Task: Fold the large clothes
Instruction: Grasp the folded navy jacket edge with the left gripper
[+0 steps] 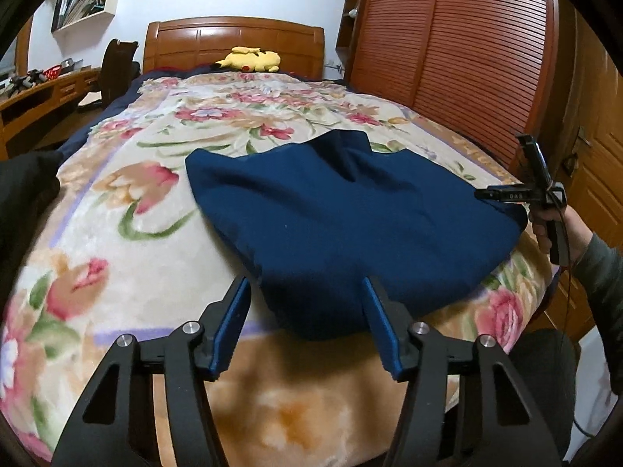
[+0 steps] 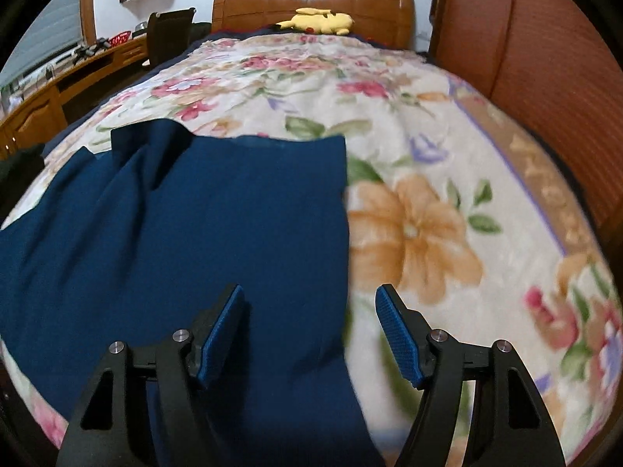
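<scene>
A dark blue garment (image 1: 350, 218) lies partly folded on the floral blanket (image 1: 128, 179) of the bed, with a ridge running up its middle. My left gripper (image 1: 307, 288) is open and empty, its jaws straddling the garment's near left edge. My right gripper (image 2: 309, 295) is open and empty above the garment's near right edge (image 2: 233, 233). In the left wrist view the right gripper (image 1: 481, 193) shows at the garment's right side, held in a hand.
A yellow plush toy (image 1: 249, 60) lies by the wooden headboard (image 1: 233, 37). A louvred wooden wardrobe (image 1: 459, 46) stands right of the bed. A desk (image 1: 43, 97) and dark chair (image 1: 117, 66) stand left. Something black (image 1: 27, 186) lies at the bed's left edge.
</scene>
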The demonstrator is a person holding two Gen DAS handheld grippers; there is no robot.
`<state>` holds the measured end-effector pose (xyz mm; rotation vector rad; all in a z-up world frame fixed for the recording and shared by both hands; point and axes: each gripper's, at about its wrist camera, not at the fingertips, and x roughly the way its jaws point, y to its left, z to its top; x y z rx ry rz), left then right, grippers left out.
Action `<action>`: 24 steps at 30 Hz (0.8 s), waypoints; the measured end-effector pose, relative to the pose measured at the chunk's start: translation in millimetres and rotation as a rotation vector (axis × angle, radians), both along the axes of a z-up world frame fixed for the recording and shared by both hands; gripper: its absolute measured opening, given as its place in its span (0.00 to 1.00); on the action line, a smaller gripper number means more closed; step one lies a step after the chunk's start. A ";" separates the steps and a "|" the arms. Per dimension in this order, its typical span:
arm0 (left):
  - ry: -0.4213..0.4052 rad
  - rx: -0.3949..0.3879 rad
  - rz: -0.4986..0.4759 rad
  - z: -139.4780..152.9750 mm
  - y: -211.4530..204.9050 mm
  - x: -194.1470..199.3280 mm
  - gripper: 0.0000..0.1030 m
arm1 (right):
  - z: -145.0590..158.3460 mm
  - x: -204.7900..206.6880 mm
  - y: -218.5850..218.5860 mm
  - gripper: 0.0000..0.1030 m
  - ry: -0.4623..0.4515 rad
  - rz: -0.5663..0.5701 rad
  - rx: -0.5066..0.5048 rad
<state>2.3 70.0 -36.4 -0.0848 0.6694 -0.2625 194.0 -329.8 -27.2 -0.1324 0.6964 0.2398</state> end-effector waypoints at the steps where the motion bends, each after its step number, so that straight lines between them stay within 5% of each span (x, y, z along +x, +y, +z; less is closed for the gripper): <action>1: 0.004 0.001 0.006 0.4 -0.5 -0.6 0.58 | -1.6 -0.6 -2.0 0.70 0.009 0.004 0.013; 5: 0.013 0.019 0.025 2.2 -4.2 -1.4 0.55 | -1.2 -17.7 -2.0 0.70 -0.033 0.031 0.042; 8: 0.038 0.029 0.005 -0.4 -10.7 1.4 0.32 | -4.6 -36.2 -2.4 0.70 -0.056 0.048 0.064; 14: 0.050 0.082 0.013 1.9 -18.7 -0.9 0.13 | -23.1 -48.8 0.2 0.70 -0.087 0.050 0.033; 24: 0.043 0.011 0.075 -23.6 -7.6 -34.4 0.10 | -12.2 -78.5 -18.8 0.70 -0.080 0.047 0.050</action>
